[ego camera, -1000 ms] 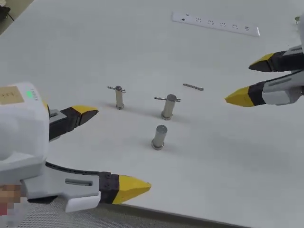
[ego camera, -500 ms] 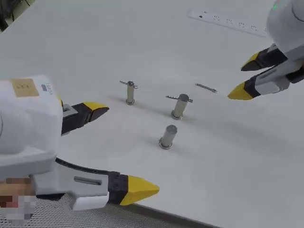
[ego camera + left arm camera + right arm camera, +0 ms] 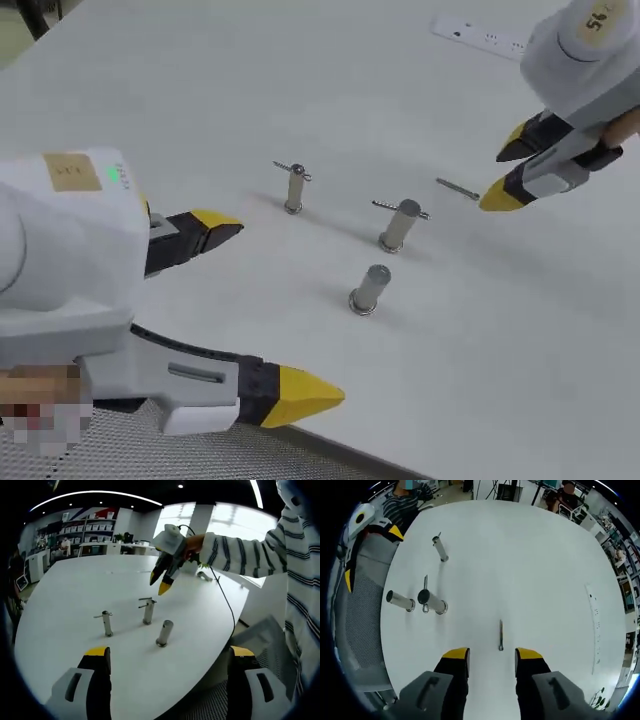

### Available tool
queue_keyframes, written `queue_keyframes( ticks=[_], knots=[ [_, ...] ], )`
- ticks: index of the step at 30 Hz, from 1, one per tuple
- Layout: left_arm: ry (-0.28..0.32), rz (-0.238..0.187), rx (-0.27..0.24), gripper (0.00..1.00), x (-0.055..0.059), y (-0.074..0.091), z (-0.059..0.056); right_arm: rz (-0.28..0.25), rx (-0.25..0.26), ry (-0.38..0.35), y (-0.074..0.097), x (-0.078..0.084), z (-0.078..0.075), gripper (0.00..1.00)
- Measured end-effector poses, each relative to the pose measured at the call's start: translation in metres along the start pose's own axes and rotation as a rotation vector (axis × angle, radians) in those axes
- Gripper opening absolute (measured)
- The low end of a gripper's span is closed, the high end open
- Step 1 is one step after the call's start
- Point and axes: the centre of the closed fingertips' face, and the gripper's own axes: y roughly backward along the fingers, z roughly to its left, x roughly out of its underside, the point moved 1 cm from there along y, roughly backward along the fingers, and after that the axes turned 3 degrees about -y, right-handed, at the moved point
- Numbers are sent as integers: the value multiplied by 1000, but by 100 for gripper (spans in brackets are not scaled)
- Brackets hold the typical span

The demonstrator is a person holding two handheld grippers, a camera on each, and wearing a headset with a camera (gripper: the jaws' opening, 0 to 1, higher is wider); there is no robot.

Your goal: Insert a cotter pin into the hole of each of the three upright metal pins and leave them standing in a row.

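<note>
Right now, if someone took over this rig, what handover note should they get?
Left gripper: open, empty, over the front edge of the table.
Right gripper: open, empty, hovering by the loose cotter pin lying on the table.
Done: far pin stands with a cotter pin through it; middle pin with another.
Left: near pin stands bare. Pick up the loose cotter pin, insert it, then probably line the three up, since the near pin sits out of line.

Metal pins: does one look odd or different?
Yes. The nearest metal pin has no cotter pin through it; the far-left pin and the middle pin do. A loose cotter pin lies flat on the table by the right tongs.
</note>
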Motion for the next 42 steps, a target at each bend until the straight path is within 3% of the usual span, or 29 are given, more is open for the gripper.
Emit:
queue_keyframes(
  ticks=[3, 11, 18, 23, 25, 26, 42],
  knots=[
    [7, 2, -2, 96, 2, -1, -1, -17, -30, -17, -5, -3, 0, 29],
    [17, 3, 1, 96, 3, -3, -3, 30, -37, -23, -23, 4, -3, 29],
    [34, 11, -19, 97, 6, -4, 0, 27, -64, -47, -30, 7, -5, 22],
    [39, 10, -24, 97, 6, -3, 1, 59, -48, -27, -36, 10, -9, 18],
    [39, 10, -25, 97, 6, -2, 1, 84, -38, 35, -38, 12, -13, 16],
    [41, 11, -22, 97, 6, -2, 0, 84, -26, -7, -40, 13, -12, 16],
    [20, 20, -20, 97, 6, -6, -2, 118, -40, 22, -39, 10, -15, 16]
  ],
)
